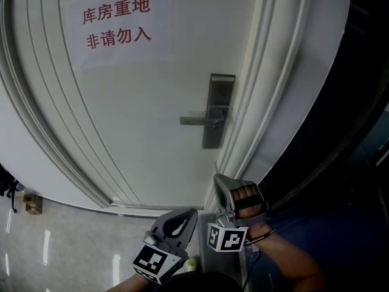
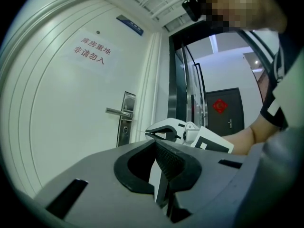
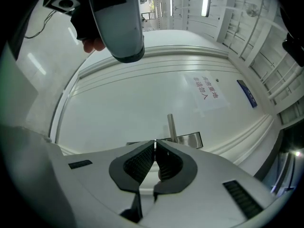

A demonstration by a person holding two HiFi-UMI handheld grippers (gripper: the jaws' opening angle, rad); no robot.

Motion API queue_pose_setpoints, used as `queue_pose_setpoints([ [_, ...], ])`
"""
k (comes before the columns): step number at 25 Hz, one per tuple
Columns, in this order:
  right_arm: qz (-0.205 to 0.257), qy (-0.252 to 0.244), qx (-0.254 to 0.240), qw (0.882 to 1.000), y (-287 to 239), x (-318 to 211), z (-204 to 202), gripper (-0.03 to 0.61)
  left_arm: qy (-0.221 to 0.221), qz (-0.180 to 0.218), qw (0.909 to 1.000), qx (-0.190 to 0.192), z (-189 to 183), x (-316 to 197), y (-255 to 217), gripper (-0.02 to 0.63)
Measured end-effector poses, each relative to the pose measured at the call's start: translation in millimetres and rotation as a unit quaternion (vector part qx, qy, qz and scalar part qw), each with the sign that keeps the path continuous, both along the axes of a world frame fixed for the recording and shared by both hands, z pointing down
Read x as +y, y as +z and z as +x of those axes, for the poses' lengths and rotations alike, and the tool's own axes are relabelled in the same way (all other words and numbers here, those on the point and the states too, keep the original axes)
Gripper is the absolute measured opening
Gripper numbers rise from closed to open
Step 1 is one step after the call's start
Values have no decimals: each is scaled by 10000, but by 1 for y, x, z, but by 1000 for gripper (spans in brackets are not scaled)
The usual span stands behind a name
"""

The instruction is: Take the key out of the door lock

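Note:
A steel lock plate with a lever handle sits on the white door. No key can be made out on it in any view. Both grippers hang low, well short of the lock. My left gripper is shut and empty, pointing up toward the door's bottom corner. My right gripper is also shut with nothing in it, just below the door frame. The left gripper view shows the lock plate ahead and the right gripper close by. In the right gripper view, the lever handle stands just past my right gripper.
A paper sign with red characters is stuck on the upper door. The moulded door frame runs beside the lock, with a dark glass partition to its right. Pale floor tiles lie at the lower left, and a small box stands there.

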State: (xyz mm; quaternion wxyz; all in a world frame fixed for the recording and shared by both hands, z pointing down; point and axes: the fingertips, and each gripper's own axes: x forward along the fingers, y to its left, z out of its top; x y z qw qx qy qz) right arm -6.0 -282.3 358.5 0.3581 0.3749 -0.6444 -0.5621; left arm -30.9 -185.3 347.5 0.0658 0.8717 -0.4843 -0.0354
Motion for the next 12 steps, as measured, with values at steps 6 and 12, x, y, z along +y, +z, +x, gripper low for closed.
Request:
queue_pose_setpoints([
  [6, -35, -49, 97, 9999, 1, 8, -3, 20, 49, 57, 10000, 0, 0, 7, -5, 5],
  [12, -60, -22, 123, 9999, 2, 2, -3, 20, 79, 88, 9999, 25, 0, 2, -6, 5],
])
